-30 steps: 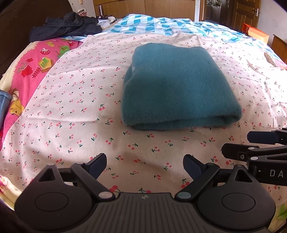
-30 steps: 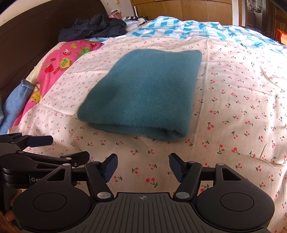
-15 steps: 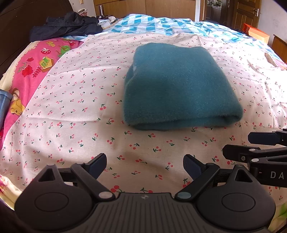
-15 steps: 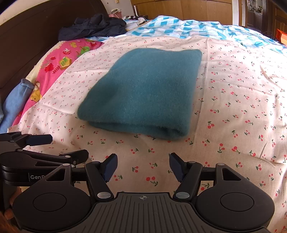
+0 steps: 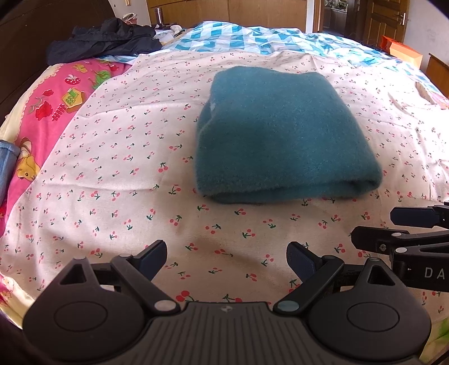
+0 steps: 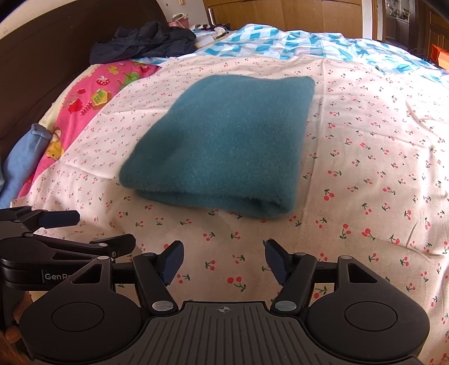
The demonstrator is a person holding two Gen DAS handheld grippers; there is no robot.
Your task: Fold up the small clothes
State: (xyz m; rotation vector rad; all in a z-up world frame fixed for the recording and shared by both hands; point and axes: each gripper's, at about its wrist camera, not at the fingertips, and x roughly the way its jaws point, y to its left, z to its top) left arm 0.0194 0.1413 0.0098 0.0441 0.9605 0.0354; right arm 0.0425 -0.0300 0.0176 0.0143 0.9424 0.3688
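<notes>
Left wrist view, cherry-print sheet (image 5: 118, 174), checked quilt (image 5: 252, 36), possibly wooden wardrobe (image 5: 266, 11) behind.

Both wrist views low, angled downward, side by side, sharing teal garment (image 5: 283, 134)

A cherry-print sheet (image 5: 118, 157) spreads under and ahead of the jaws. Left of them lies a pink cartoon blanket (image 5: 47, 112), with a light-blue cloth (image 6: 19, 162) at its edge. Far ahead sit a dark jacket (image 5: 103, 39) and a blue checked quilt (image 5: 252, 36), wooden cabinets (image 5: 230, 11) beyond.
</notes>
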